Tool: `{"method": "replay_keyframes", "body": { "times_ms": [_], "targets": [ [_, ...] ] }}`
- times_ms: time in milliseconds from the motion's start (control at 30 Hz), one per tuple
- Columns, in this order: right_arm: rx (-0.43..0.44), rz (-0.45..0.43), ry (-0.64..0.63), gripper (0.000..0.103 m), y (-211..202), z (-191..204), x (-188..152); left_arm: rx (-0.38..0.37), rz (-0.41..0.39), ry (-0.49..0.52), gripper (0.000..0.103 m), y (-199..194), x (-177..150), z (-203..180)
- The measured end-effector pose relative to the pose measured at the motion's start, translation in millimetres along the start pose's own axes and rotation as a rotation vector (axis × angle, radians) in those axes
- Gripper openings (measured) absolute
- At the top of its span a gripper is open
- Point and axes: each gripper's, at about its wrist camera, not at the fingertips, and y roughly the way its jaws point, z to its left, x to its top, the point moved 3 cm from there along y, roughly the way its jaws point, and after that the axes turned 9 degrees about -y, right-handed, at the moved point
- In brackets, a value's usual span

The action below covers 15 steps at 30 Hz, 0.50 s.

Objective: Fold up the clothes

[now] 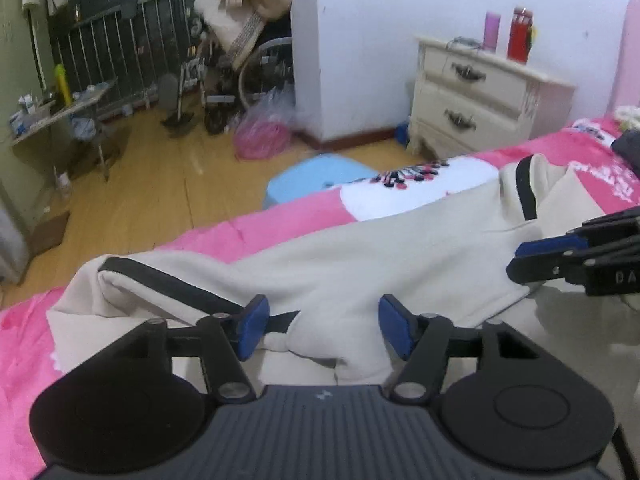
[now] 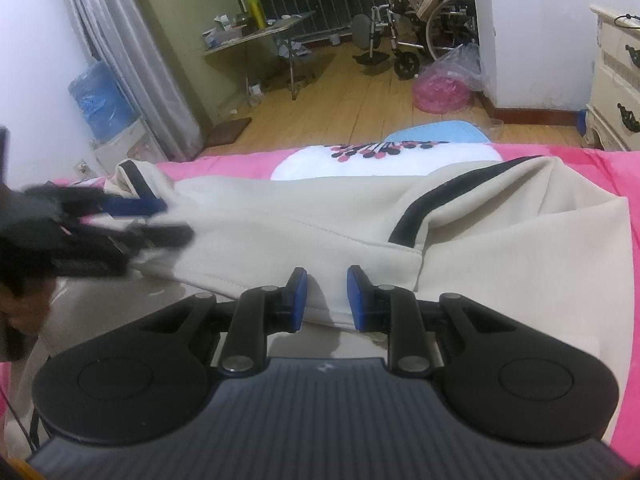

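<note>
A cream garment with black stripes lies spread on the bed, along the edge that faces the wooden floor. It covers part of a pink blanket with a white patch. On this patch there is a dark printed pattern, but I cannot read it as letters.

The left claw stands wide open above a folded bunch of the cream cloth. Its blue pads are at both sides of the cloth and do not press it.

The right claw is nearly closed, and a fold of the hem stands between its blue pads. It seems to pinch this fold, though a narrow gap is visible at the tips.

In the left wrist view, the right claw's body carries pale letters, "DA", cut off by the picture edge.
</note>
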Motion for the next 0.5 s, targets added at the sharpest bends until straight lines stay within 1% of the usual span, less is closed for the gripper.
{"method": "replay_keyframes", "body": {
  "times_ms": [67, 167, 267, 300, 333, 367, 400, 500],
  "targets": [
    [-0.003, 0.009, -0.011, 0.021, -0.8, 0.9, 2.5, -0.002, -0.015, 0.007, 0.065, -2.3, -3.0, -0.2],
    [-0.021, 0.027, -0.036, 0.022, -5.4, 5.8, 14.9, 0.003, -0.018, 0.006, 0.067, -2.5, -4.6, -1.0],
    [-0.041, -0.031, -0.087, 0.022, -12.8, 14.6, 28.3, 0.009, -0.027, 0.007, 0.069, -3.5, -6.3, 0.3],
    [-0.038, -0.032, -0.109, 0.024, -10.8, 17.8, 29.0, 0.01, -0.031, 0.007, 0.069, -4.0, -7.2, 1.0],
    [-0.033, -0.012, -0.124, 0.024, -5.1, 20.0, 26.5, 0.009, -0.035, 0.008, 0.069, -4.5, -7.9, 1.0],
    [-0.029, 0.027, -0.132, 0.025, 4.7, 20.4, 19.6, 0.006, -0.036, 0.005, 0.069, -5.2, -7.9, 1.9],
    [-0.025, 0.043, -0.128, 0.025, 10.5, 19.1, 14.0, 0.002, -0.037, 0.0, 0.069, -6.0, -7.6, 3.2],
    [-0.013, 0.006, -0.089, 0.025, 10.7, 13.3, 8.5, 0.008, -0.06, -0.022, 0.07, -11.4, -2.7, 9.0]
  ]
}}
